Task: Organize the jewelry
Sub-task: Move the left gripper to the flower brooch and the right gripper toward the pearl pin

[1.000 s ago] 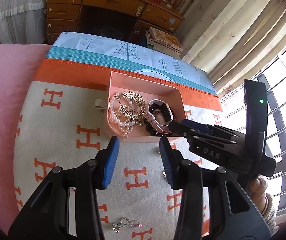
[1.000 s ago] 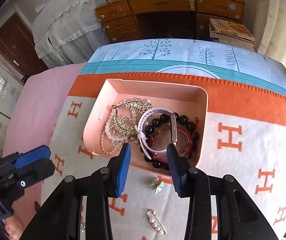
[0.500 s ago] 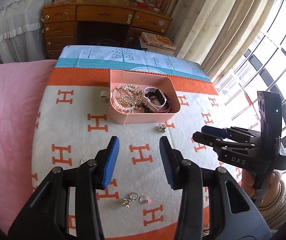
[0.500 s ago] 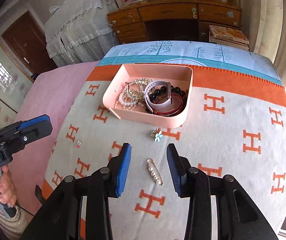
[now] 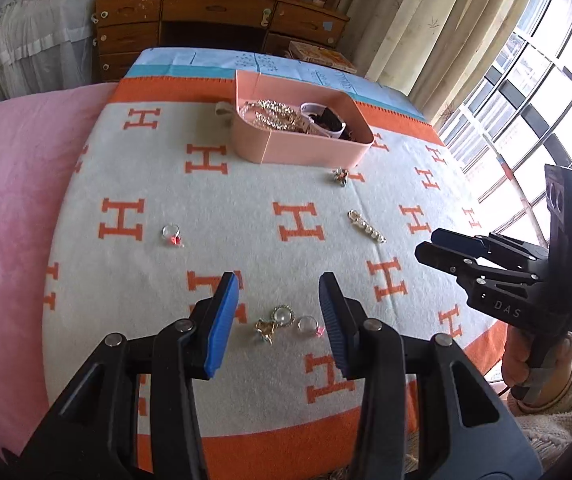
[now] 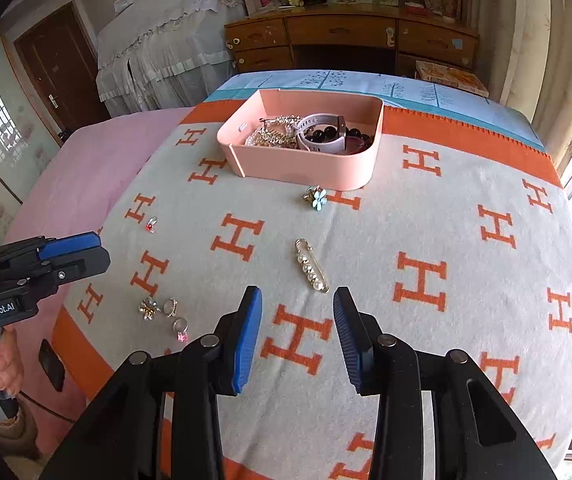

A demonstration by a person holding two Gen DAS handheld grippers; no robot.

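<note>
A pink box [image 5: 286,148] [image 6: 306,164] at the far side of the blanket holds pearls, gold pieces, a white watch [image 6: 322,136] and dark beads. Loose on the blanket lie a flower brooch [image 6: 316,198] [image 5: 340,176], a pearl pin [image 6: 312,266] [image 5: 367,232], a red-stone ring [image 5: 172,235] [image 6: 151,224] and a cluster of three rings [image 5: 286,322] [image 6: 164,312]. My left gripper [image 5: 279,318] is open, low over the ring cluster. My right gripper [image 6: 297,336] is open and empty, just short of the pearl pin.
The orange-and-white H-pattern blanket [image 6: 446,240] lies on a pink bed [image 5: 14,168]. A wooden desk [image 6: 350,40] stands beyond the bed. Windows and curtains [image 5: 526,80] are on the right.
Both grippers have pulled back from the pink box toward the near edge of the blanket and dropped lower. The left now frames the ring cluster, the right nears the pearl pin.
</note>
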